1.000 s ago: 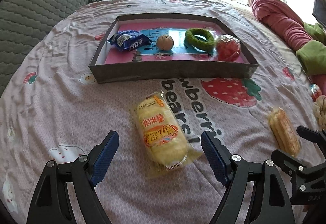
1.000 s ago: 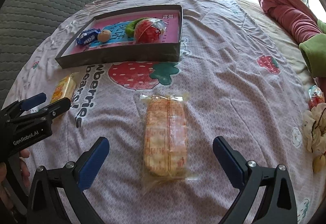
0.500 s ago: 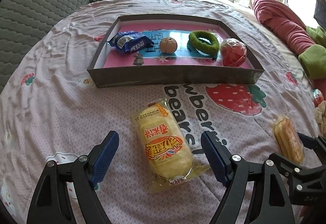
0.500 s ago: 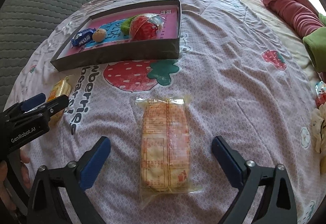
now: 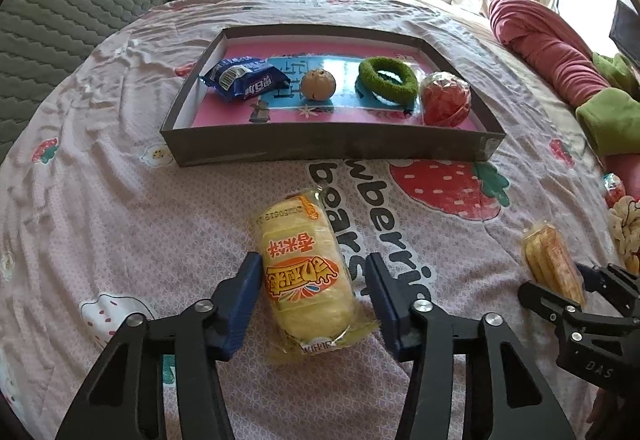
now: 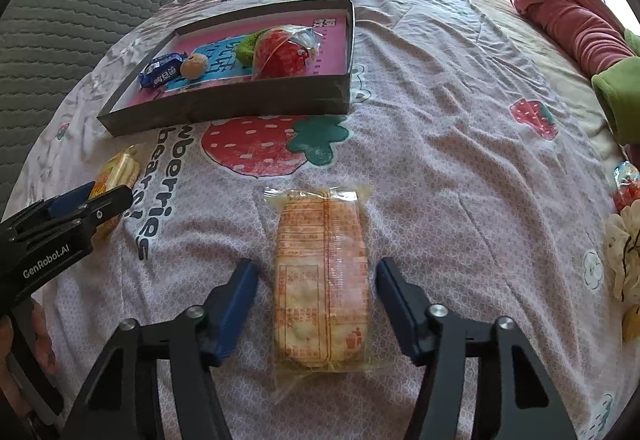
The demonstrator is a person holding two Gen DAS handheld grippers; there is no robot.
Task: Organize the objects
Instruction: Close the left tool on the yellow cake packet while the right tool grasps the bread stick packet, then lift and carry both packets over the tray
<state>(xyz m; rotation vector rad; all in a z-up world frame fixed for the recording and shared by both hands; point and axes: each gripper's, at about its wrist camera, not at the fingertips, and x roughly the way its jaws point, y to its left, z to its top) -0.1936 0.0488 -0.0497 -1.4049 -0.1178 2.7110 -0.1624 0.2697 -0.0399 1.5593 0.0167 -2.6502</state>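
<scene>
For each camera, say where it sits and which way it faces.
Left wrist: on the left hand-held gripper, looking down past its blue fingers at a yellow snack pack; the right hand-held gripper shows alongside.
Right wrist: on the right hand-held gripper, above a cracker pack.
Both share the tray.

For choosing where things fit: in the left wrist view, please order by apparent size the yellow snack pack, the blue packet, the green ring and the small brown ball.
1. yellow snack pack, though nearest the camera
2. blue packet and green ring look alike
3. small brown ball
</scene>
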